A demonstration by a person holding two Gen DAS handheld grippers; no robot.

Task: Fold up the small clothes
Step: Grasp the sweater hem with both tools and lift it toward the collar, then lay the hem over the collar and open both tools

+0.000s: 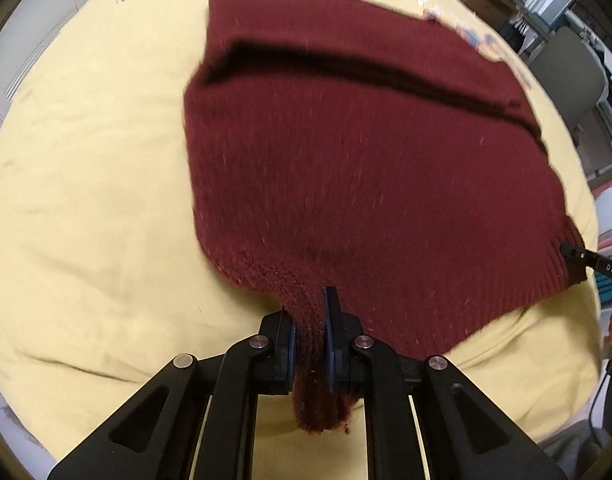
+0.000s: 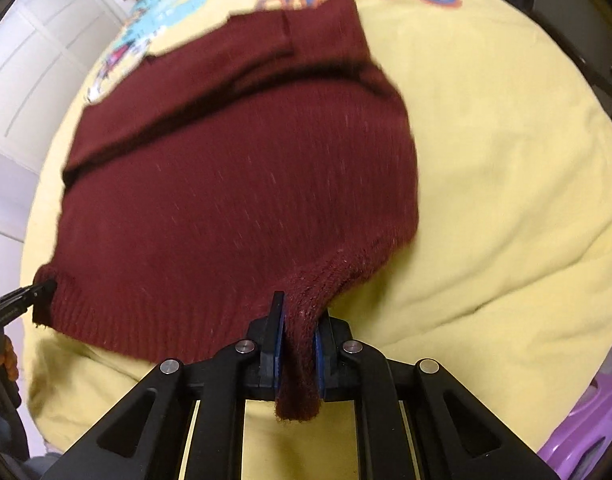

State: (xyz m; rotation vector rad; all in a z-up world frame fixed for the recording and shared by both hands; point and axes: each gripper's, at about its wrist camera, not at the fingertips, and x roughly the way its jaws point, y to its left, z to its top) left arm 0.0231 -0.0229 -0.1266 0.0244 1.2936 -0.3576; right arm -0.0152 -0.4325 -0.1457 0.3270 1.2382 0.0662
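Yellow sheet (image 1: 86, 200) with a cartoon print (image 2: 162, 16) at its far edge covers the whole work surface; what lies under it can't be told.

Maroon knit sweater (image 1: 346, 152) lies spread on the sheet, centre of both views, ribbed hem toward the near side, a dark fold line running across its far half. Blurred in both views.

Left gripper (image 1: 310, 328): pointing forward and low over the sheet, fingers closed on the near-left hem corner. The rib is bunched between the blue pads (image 1: 329, 344) and a tail of knit hangs down behind them. In the right wrist view this gripper's black tip (image 2: 34, 292) shows at the far-left hem corner, touching the fabric.

Right gripper (image 2: 298, 332): same pose, mirror side, fingers clamped on the near-right hem corner, knit pinched between the pads with a short tail hanging below. In the left wrist view its tip (image 1: 574, 252) meets the hem at the right edge.

Hem runs between the two grips, its near edge just clear of the sheet and casting a shadow.

Background: white cabinet doors (image 2: 38, 52) far left, purple plastic item (image 2: 586, 432) near right.
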